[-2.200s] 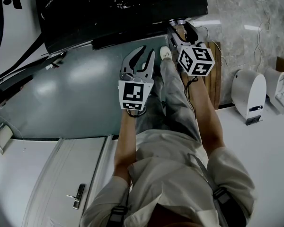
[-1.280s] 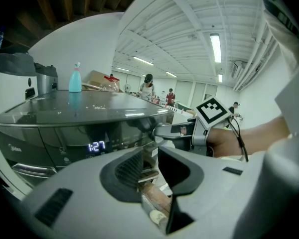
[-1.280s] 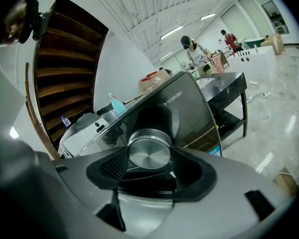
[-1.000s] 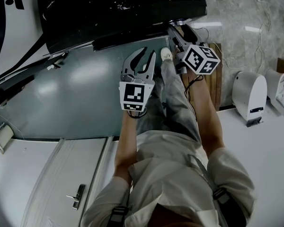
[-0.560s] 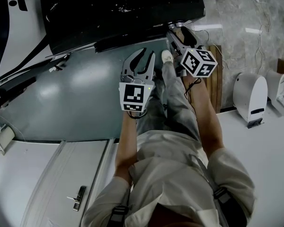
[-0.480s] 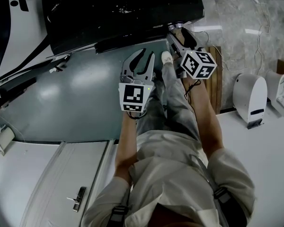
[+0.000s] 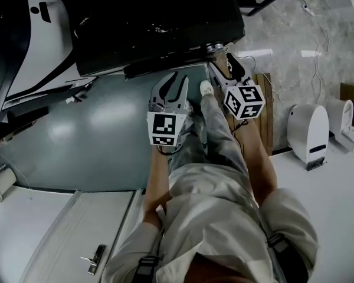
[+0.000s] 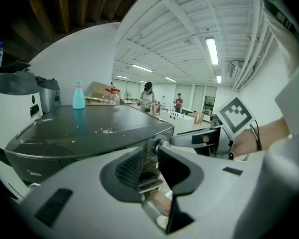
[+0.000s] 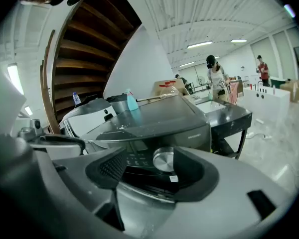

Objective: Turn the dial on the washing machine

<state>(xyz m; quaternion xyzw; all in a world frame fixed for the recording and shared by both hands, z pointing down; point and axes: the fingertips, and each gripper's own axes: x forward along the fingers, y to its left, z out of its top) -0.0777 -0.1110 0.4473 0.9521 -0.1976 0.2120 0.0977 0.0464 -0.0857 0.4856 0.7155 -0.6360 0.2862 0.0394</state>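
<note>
The black washing machine (image 7: 153,22) stands ahead of me, and its silver dial (image 9: 163,159) is on the front panel. My right gripper (image 9: 150,169) points at the dial, which shows between its jaws. The jaws have just been closing a little, but the left pad stands apart from the dial, so the gripper is open. In the head view the right gripper (image 7: 220,53) reaches the machine's right front corner by the dial (image 7: 214,46). My left gripper (image 7: 182,74) hangs open beside it with nothing between its jaws. In the left gripper view, its jaws (image 8: 149,166) frame the machine's front, the dial (image 8: 159,144) and the right gripper's fingers (image 8: 197,138).
A light blue bottle (image 9: 131,101) stands on the machine's lid. A white appliance (image 7: 310,125) sits on the floor at the right, and a white door panel with a handle (image 7: 94,246) lies at the lower left. A black table (image 9: 229,116) stands beyond the machine. People stand far off.
The right gripper's marker cube has rolled back from its tilt of a second ago. Both grippers have risen slightly along the machine's front. The left gripper's jaws look unchanged.
</note>
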